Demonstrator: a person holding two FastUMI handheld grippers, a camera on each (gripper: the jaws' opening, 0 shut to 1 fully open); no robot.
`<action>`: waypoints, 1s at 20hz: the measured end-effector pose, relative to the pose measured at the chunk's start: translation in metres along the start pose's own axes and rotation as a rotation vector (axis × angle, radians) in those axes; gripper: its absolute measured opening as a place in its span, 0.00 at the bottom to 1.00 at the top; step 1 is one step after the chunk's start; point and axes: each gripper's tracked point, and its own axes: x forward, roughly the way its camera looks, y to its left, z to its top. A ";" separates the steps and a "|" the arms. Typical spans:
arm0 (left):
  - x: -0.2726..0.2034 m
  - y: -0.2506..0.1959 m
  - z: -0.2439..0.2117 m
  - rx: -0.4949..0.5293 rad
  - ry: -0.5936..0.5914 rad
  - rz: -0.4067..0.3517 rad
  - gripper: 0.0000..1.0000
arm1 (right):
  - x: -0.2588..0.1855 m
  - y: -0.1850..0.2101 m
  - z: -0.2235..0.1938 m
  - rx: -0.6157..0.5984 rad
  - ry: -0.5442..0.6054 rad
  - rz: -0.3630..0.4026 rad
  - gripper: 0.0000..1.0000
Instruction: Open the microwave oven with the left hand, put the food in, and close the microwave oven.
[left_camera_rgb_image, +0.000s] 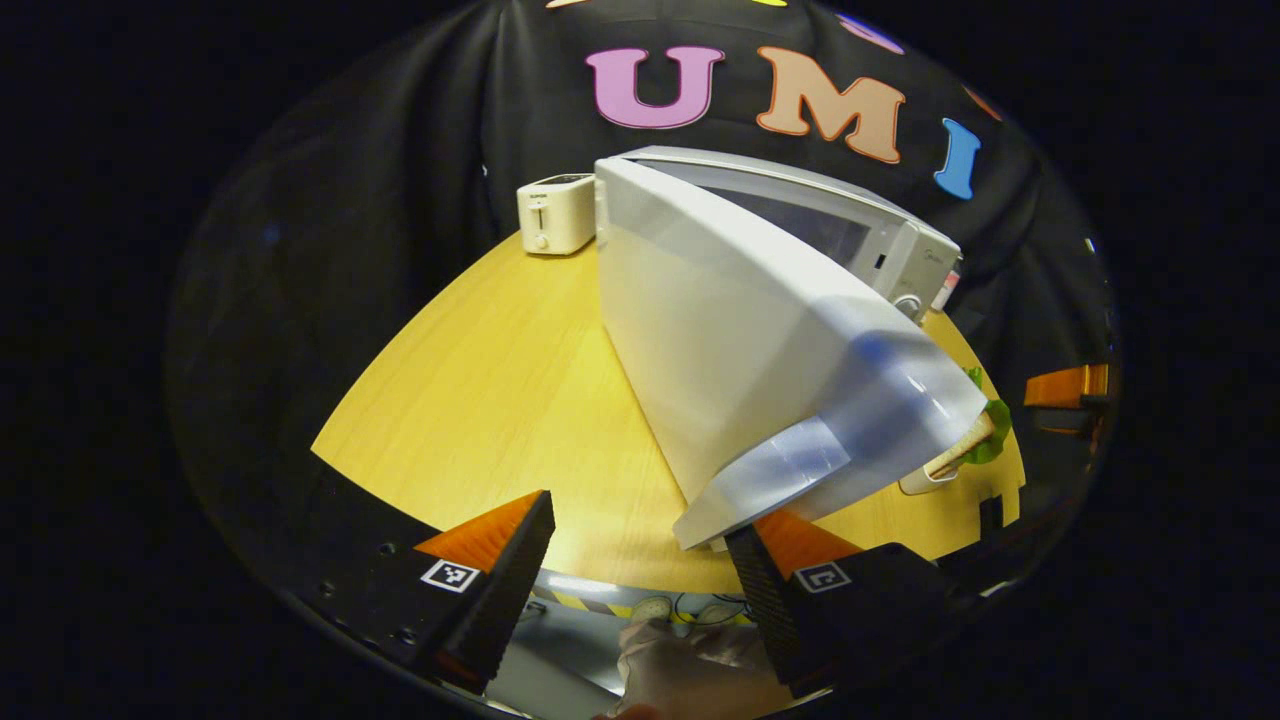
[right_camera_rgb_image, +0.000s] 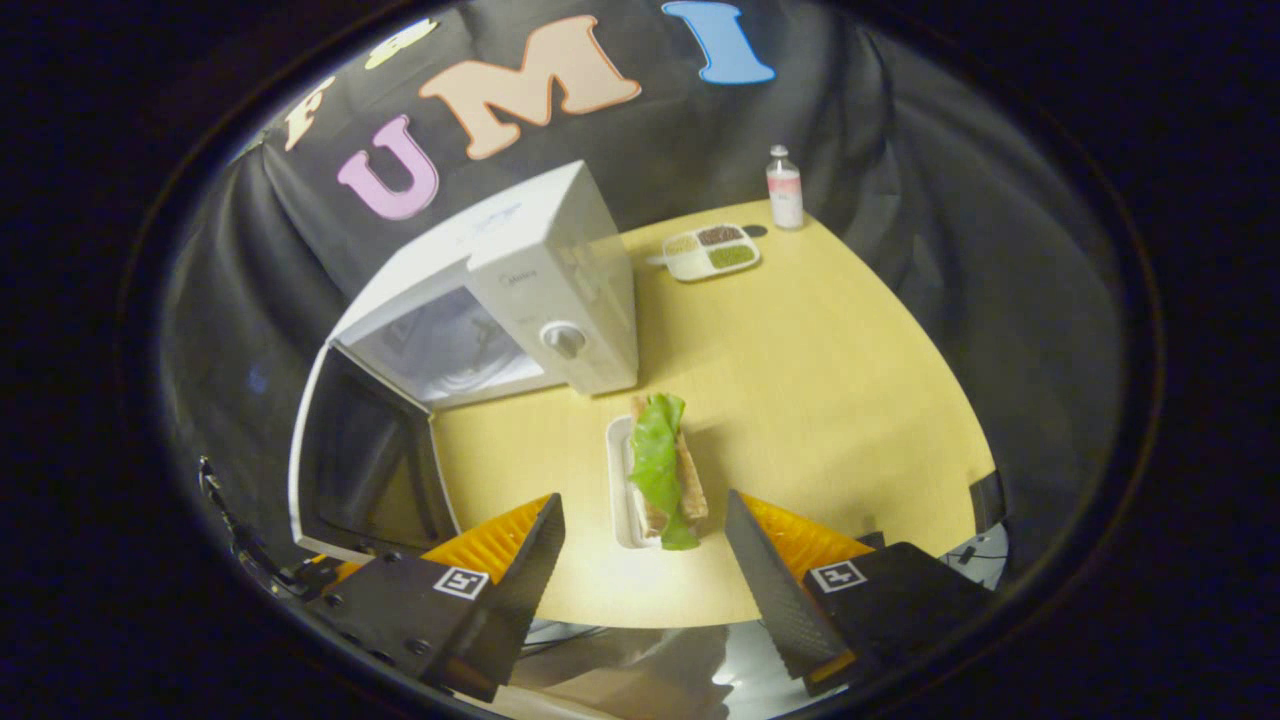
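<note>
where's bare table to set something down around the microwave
Free: the wide table stretch between sandwich tray and compartment tray; also between toaster and open microwave door. Crowded: in front of the microwave.

Both views are dim at the margins and bright in the middle, where overhead light glares off the round pale wooden bench (right_camera_rgb_image: 820, 400). The swung-open white microwave door (left_camera_rgb_image: 760, 380) smears with motion blur at its near edge. Fisheye distortion bends straight edges outward.
</note>
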 end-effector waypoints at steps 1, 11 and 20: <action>-0.004 0.010 -0.002 -0.014 0.000 0.016 0.98 | 0.006 -0.002 -0.003 0.001 0.020 0.002 1.00; -0.060 0.089 0.001 -0.199 -0.080 0.152 0.97 | 0.054 -0.014 -0.016 0.036 0.172 0.014 1.00; -0.110 0.110 0.037 -0.265 -0.275 0.324 0.97 | 0.080 -0.015 -0.035 0.054 0.270 0.052 0.67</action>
